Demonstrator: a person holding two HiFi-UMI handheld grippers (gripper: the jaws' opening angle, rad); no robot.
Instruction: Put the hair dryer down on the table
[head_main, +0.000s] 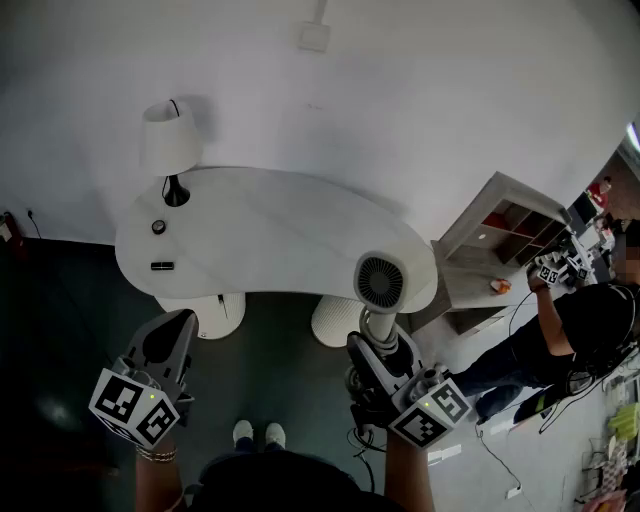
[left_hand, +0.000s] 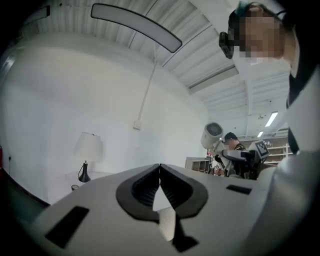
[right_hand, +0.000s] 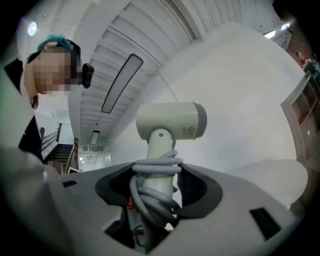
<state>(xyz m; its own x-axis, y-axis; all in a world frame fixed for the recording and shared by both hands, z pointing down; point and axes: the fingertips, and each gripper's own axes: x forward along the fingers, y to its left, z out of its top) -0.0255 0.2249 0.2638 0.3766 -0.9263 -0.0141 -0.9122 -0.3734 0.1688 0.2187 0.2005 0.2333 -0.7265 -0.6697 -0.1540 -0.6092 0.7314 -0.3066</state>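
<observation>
A white hair dryer (head_main: 380, 282) stands upright in my right gripper (head_main: 378, 345), its round grille facing up at the head camera. In the right gripper view, the jaws are shut on the dryer's handle (right_hand: 161, 172), which has a grey cord wound around it, and the barrel (right_hand: 170, 120) sits above them. In the head view the dryer's head overlaps the right front edge of the white curved table (head_main: 260, 225). My left gripper (head_main: 170, 335) hangs low at the left, short of the table. Its jaws (left_hand: 160, 175) meet with nothing between them.
On the table's left end are a white-shaded lamp (head_main: 170, 140), a small round dark object (head_main: 158, 227) and a small black item (head_main: 162, 266). White cylinder legs (head_main: 222, 314) stand under the table. At right are a white shelf unit (head_main: 510, 225) and another person (head_main: 575, 320).
</observation>
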